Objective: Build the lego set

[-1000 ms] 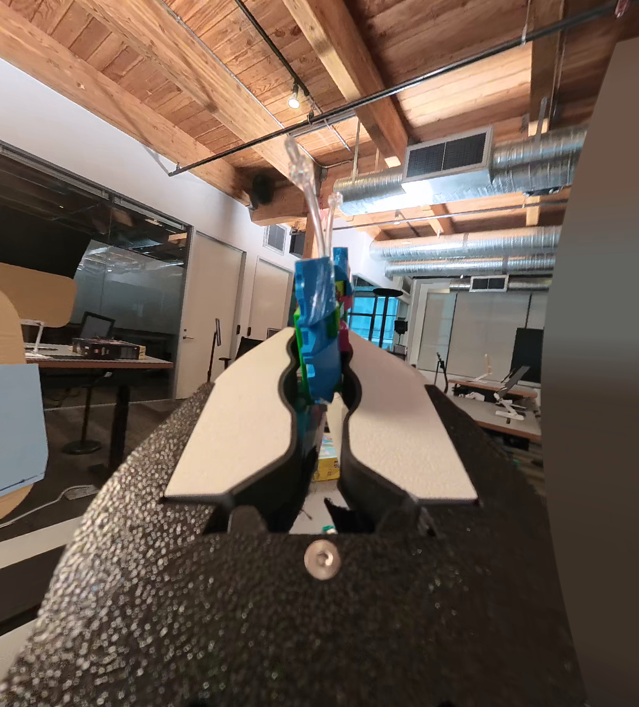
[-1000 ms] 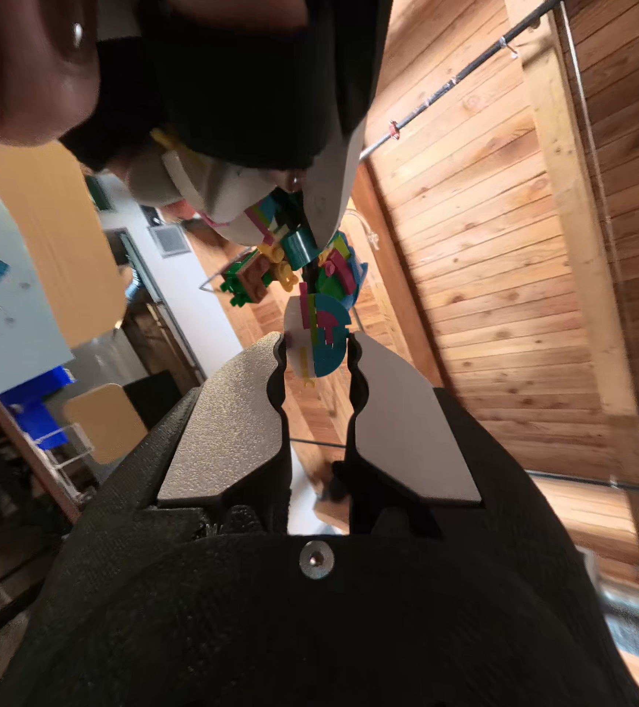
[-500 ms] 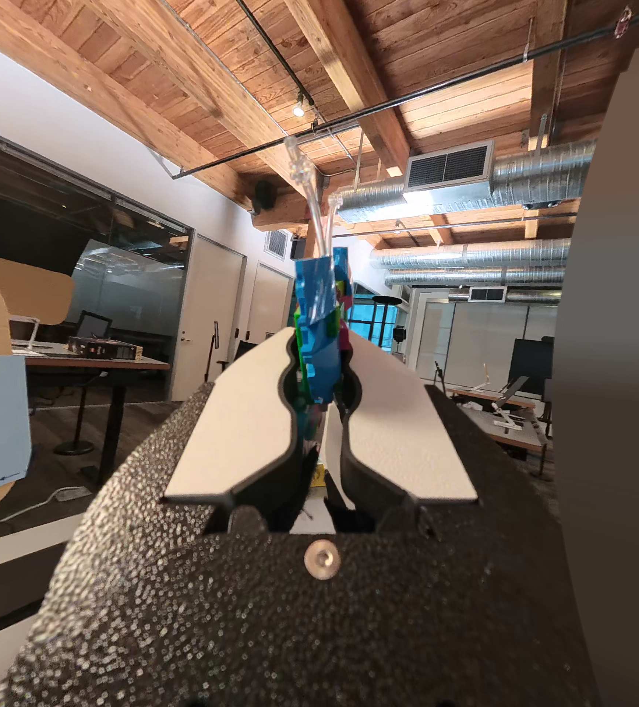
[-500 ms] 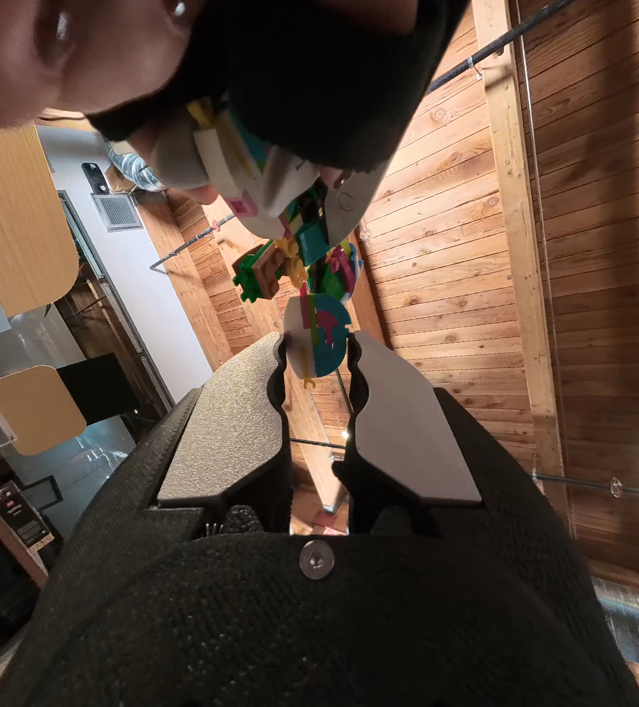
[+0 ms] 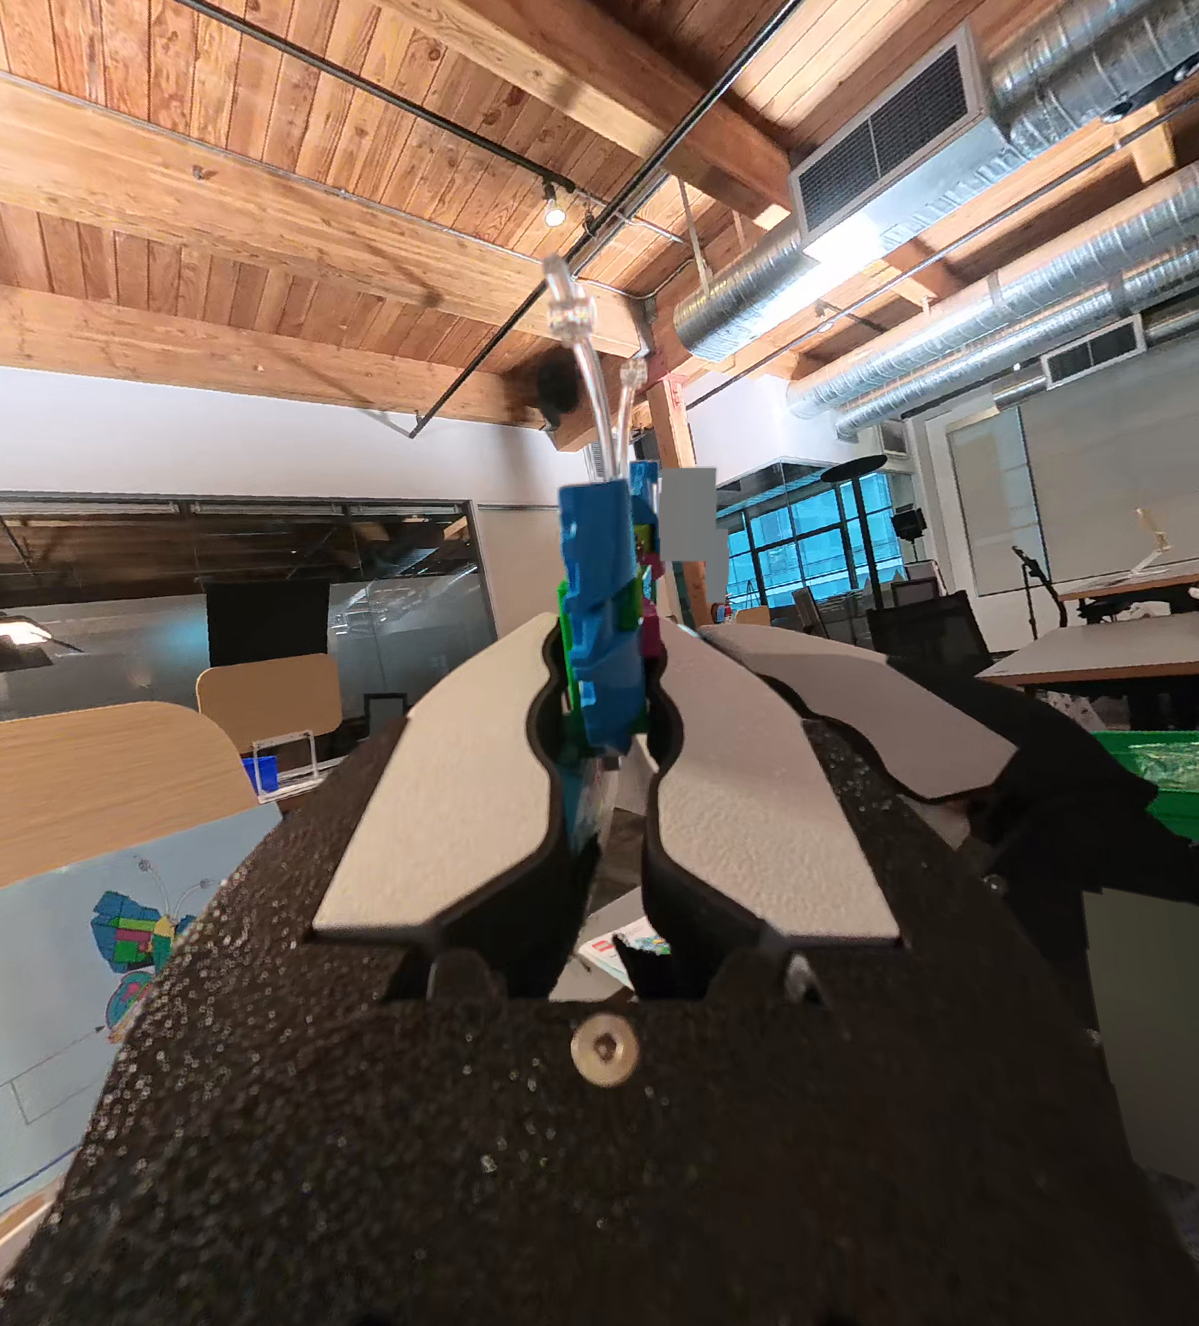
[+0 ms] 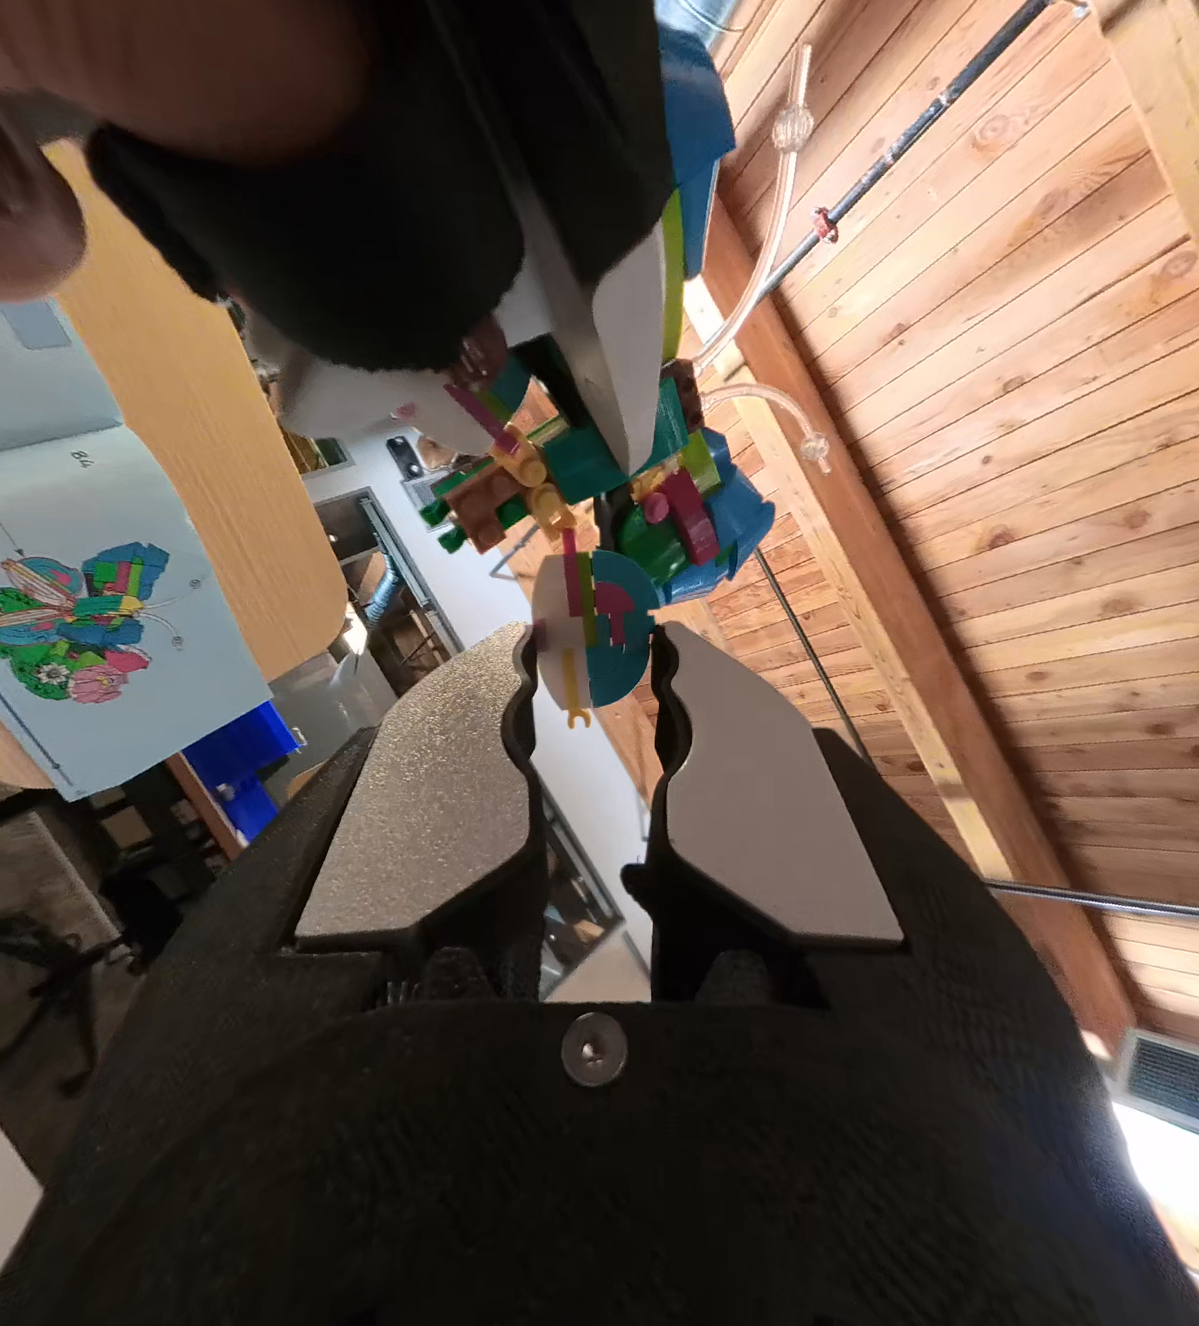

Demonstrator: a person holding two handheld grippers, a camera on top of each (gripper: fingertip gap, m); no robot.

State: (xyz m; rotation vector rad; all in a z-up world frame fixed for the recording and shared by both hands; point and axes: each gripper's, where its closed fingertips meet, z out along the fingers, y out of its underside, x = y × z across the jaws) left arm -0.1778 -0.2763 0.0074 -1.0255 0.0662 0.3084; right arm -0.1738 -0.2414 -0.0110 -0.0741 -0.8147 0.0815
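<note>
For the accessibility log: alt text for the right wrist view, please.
The right tool pinches a round white-and-teal lego wing piece at its fingertips, held up beside the colourful lego butterfly gripped in the left tool just above. A printed instruction page shows at left, wooden ceiling planks at right.

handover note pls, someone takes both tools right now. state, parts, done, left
Left tool: shut on the butterfly, held up in the air.
Right tool: shut on the round wing, tips on its edges, just below the butterfly.
Manual stands open behind, showing the model.
Done: body, blue wings, clear antennae.
Left: press the round wing on; whether it is seated cannot be told. Check the manual for the rest.
</note>
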